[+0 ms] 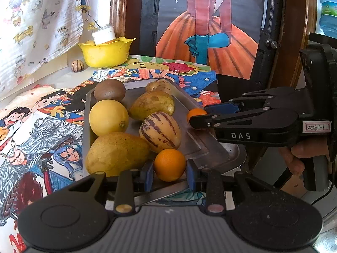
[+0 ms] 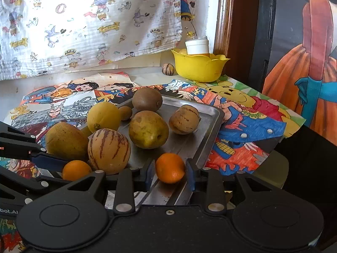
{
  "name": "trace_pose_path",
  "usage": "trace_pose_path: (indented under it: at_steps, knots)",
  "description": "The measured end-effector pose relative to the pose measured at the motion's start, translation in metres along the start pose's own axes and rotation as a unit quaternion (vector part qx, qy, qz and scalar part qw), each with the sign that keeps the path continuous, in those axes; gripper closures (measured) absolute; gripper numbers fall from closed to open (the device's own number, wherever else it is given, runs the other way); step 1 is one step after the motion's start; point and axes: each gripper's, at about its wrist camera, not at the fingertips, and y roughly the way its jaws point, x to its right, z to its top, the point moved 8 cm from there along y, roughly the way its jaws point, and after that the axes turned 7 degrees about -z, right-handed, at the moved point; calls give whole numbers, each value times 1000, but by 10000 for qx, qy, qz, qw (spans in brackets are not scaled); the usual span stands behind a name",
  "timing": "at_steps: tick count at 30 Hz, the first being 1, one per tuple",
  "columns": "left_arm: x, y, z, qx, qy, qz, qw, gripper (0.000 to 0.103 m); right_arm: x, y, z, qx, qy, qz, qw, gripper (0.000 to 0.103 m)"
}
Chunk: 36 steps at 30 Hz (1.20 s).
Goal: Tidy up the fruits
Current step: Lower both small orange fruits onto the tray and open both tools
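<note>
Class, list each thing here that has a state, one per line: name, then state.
Left gripper: shut on a small orange.
Right gripper: shut on another small orange.
Metal tray: loaded with fruit.
Yellow bowl: upright, holding a white-capped jar.
Striped fruit by the bowl: outside the tray.

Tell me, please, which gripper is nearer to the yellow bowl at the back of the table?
Neither clearly. Both are far from the yellow bowl, at the near end of the metal tray. The left gripper and the right gripper each grip a small orange.
</note>
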Motion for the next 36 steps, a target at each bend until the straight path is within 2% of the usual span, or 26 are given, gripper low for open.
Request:
trace_pose_path:
  at_steps: [12, 17, 22, 29, 36]
  knots:
    - [-1, -1, -1, -10, -71, 3, 10000, 67, -1, -1, -1, 6, 47, 17, 10000, 68]
    - [0, -2, -1, -28, -86, 11, 10000, 67, -1, -3, -3, 28, 71, 38, 10000, 64]
    - [2, -5, 0, 12, -79, -22, 10000, 56, 0, -8, -2, 82, 131, 30, 9999, 58]
    - [4, -16, -4, 42, -144, -8, 9999, 54, 2, -14, -1, 127, 201, -1, 9997, 51]
    - [5, -31, -5, 158, -204, 35, 9997, 48, 3, -21, -1, 171, 280, -25, 9995, 44]
